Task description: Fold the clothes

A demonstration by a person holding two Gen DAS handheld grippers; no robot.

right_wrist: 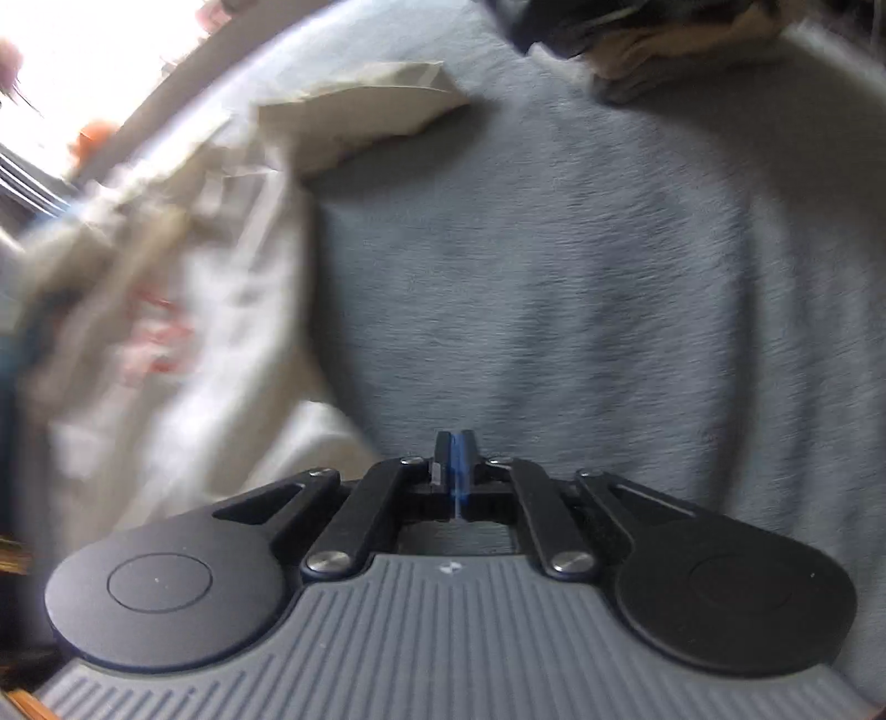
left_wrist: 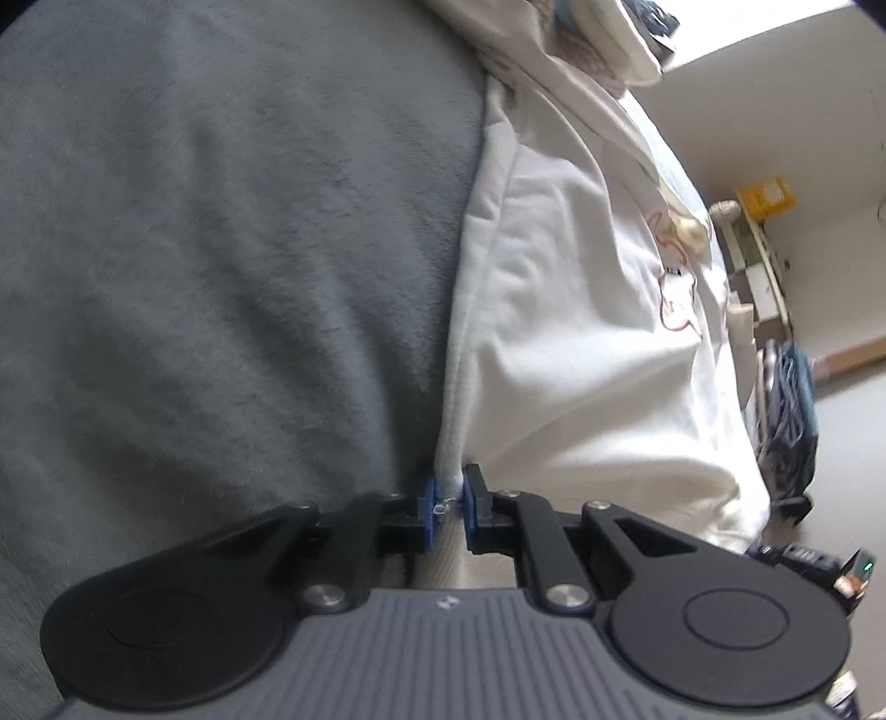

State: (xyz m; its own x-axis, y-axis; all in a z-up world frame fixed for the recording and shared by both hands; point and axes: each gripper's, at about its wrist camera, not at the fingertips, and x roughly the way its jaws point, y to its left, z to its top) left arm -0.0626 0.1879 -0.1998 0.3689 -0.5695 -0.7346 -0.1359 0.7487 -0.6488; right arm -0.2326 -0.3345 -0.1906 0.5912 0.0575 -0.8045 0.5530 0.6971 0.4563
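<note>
In the left wrist view, the left hand-held gripper [left_wrist: 448, 498] is seen nearly closed, its blue pads [left_wrist: 427, 507] pinched on the hemmed edge of a white garment [left_wrist: 581, 332], with only the thickness of the cloth left between them. From the pinched point the hem is carried straight ahead of the fingertips, and the body of the garment is spread ahead and to the right of that gripper, where a faint reddish printed outline [left_wrist: 673, 277] is visible on the cloth. To the left of the held hem, and ahead on that side, a grey fleece-like blanket [left_wrist: 221, 249] is seen covering the surface beneath. Far ahead and slightly to the right, more pale cloth [left_wrist: 587, 50] is bunched up. Beyond the right edge of the garment, a room wall and a yellow object [left_wrist: 767, 195] are seen, too small to be identified. In the right wrist view, which is blurred, the right hand-held gripper [right_wrist: 455, 459] is shown with its fingers pressed together, and nothing is seen between them. Directly ahead of it and to its right, only the grey blanket [right_wrist: 554, 277] is seen. The white garment [right_wrist: 183, 332] lies to the left of that gripper and ahead on that side, rumpled, with reddish marks smeared by the blur. Far ahead and to the right, a dark object and some brownish cloth [right_wrist: 664, 50] are seen at the top edge; what they are cannot be told.
</note>
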